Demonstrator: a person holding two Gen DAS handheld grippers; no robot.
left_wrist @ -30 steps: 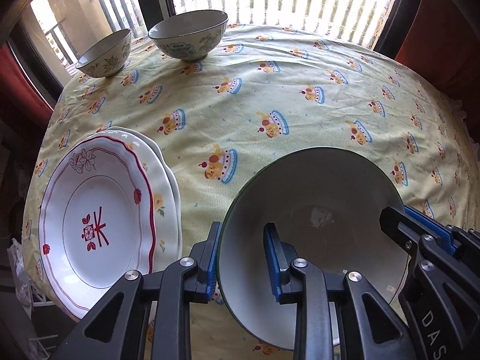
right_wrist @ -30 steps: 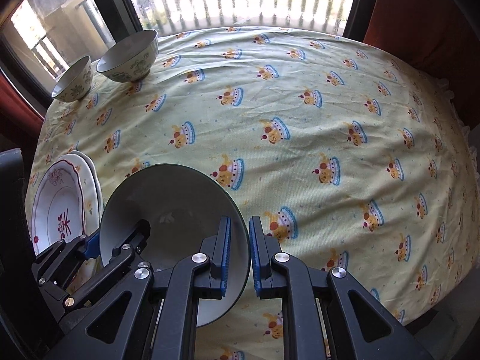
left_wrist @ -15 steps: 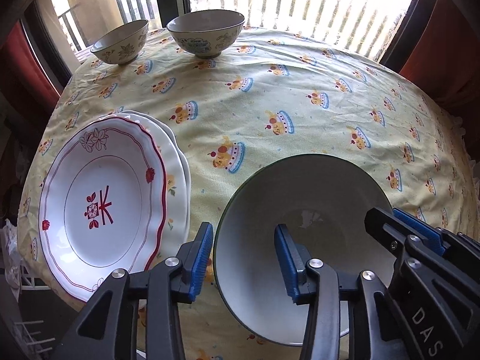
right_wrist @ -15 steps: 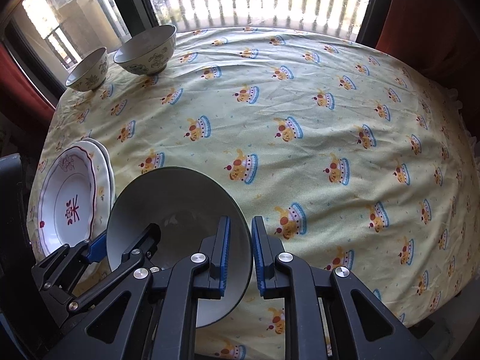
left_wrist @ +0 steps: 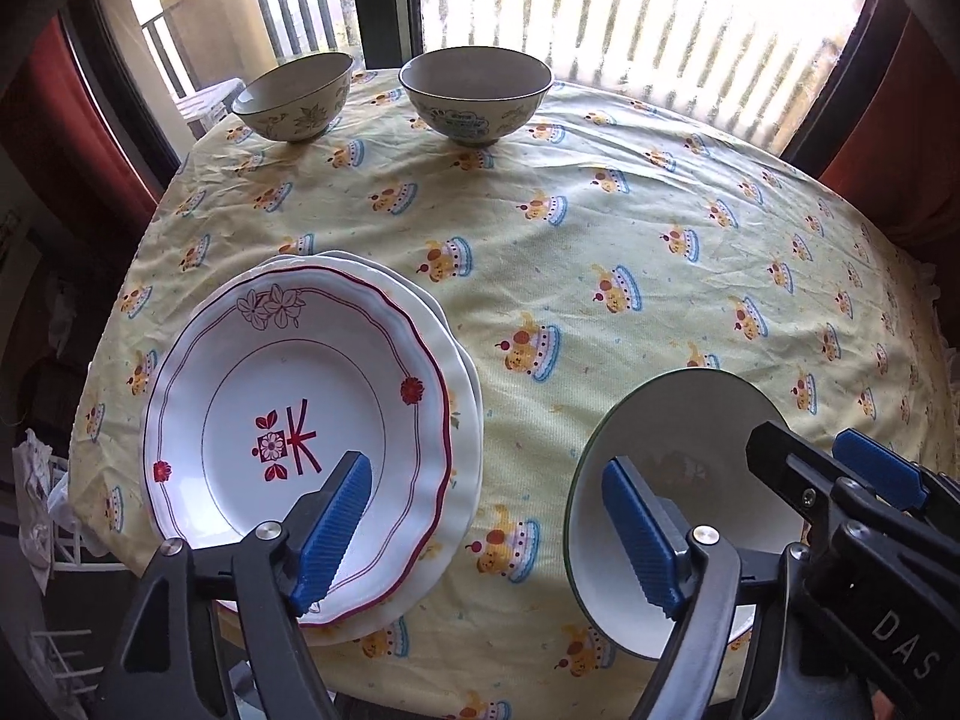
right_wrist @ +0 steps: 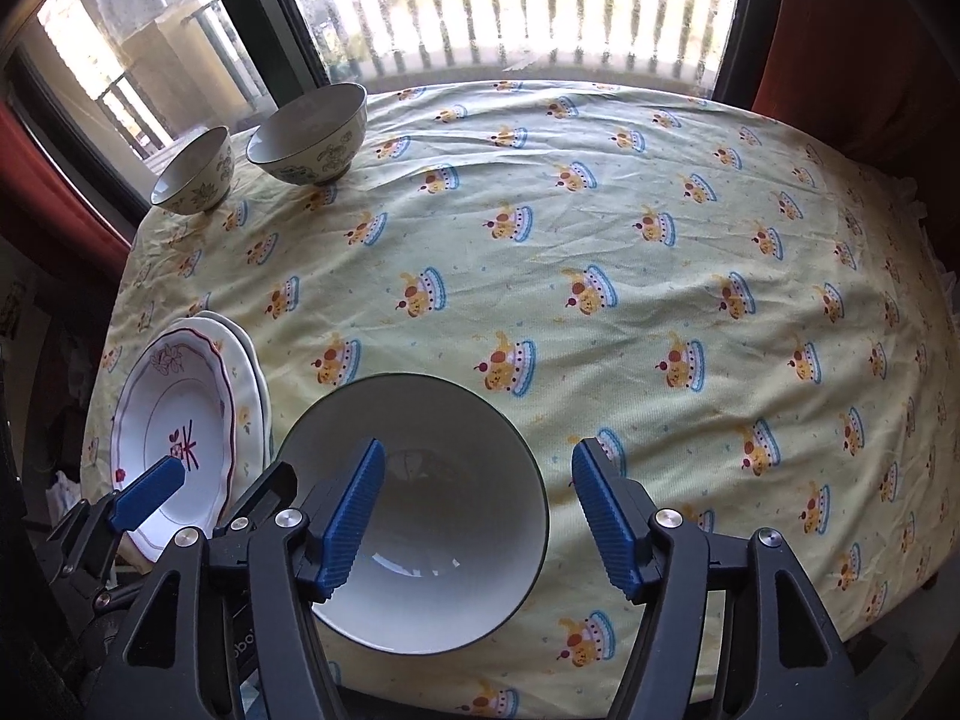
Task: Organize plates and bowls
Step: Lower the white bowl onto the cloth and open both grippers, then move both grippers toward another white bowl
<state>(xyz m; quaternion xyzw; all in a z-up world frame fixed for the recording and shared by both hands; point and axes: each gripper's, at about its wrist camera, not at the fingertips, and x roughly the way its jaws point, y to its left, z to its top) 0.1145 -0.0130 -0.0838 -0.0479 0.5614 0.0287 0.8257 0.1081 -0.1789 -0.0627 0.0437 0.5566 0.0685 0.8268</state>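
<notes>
Nearest the cameras, the left gripper (left_wrist: 486, 531) has its jaws spread wide and holds nothing; one blue pad hangs over the red-rimmed plate (left_wrist: 300, 426) and the other over the near-left rim of the white bowl (left_wrist: 678, 480), so neither dish lies squarely between them. The right gripper (right_wrist: 474, 519) is likewise open and empty, its left pad over the white bowl's (right_wrist: 420, 516) interior and its right pad just outside the right rim, so the rim passes between the jaws without being clamped. The bowl sits free on the yellow cloth of the counter (right_wrist: 600, 240), close to the near edge, with the plate stack just to its left. The risk, as I judge it, is a nudge: with both tools crowding the bowl, a careless pad could push it toward that edge or knock it against the stacked plates, and a smooth glazed rim pinched off-centre may slip or tip. Farther back, well apart from the jaws, the small floral bowl (left_wrist: 294, 97) and the larger floral bowl (left_wrist: 475, 95) stand side by side near the window, not yet nested.
</notes>
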